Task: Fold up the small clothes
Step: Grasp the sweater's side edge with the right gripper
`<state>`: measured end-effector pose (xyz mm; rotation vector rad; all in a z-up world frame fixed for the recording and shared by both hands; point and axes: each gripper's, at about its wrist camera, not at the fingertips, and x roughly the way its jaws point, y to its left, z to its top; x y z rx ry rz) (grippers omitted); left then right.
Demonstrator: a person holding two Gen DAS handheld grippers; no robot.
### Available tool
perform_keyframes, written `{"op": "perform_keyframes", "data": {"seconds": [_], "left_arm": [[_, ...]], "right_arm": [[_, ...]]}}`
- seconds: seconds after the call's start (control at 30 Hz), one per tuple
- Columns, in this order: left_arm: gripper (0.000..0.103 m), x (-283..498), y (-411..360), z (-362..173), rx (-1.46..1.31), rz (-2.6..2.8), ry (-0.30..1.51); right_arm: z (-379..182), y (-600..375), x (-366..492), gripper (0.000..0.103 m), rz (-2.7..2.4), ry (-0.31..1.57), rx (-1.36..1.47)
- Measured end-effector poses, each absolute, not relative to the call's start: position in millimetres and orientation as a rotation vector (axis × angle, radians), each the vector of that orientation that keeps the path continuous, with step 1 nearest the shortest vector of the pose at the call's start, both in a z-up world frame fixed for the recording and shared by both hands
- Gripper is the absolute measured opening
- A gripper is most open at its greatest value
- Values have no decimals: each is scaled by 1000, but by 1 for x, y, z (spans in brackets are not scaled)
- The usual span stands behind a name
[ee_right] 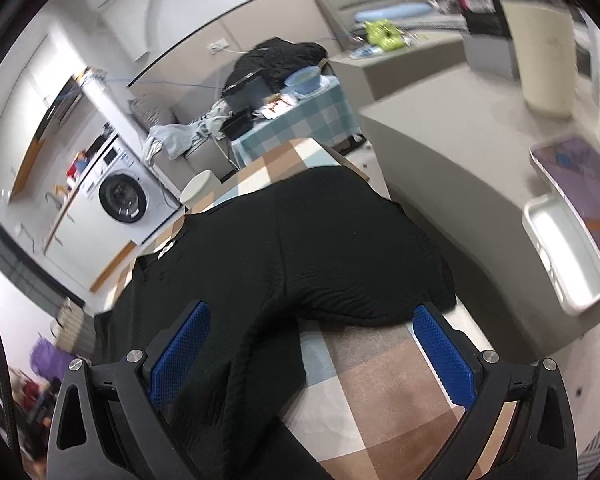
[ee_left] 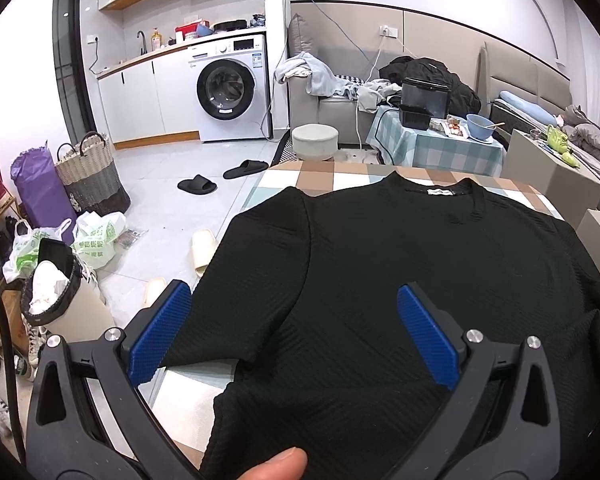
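Observation:
A black ribbed T-shirt lies spread flat on a checked tablecloth, collar and white label at the far side. My left gripper hovers open over the shirt's left sleeve and side; its blue pads hold nothing. A thumb shows at the bottom edge. In the right wrist view the same shirt lies with its right sleeve hem near the table's right side. My right gripper is open above that sleeve and the bare cloth, nothing between its pads. This view is tilted and blurred.
Left of the table are floor tiles with slippers, a woven basket, plastic bags and a bin. Behind stand a washing machine, a round stool, a sofa with clothes, and a small checked table. A beige counter borders the right.

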<state>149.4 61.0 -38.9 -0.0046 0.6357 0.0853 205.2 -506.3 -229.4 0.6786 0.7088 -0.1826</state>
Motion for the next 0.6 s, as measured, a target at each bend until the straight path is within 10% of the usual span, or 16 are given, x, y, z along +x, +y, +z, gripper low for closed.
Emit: {"op": "perform_keyframes", "data": {"seconds": [0.6], "left_arm": [[103, 177, 77, -64, -41, 92, 672]], "right_arm": [[-277, -554, 216, 74, -262, 774, 967]]}}
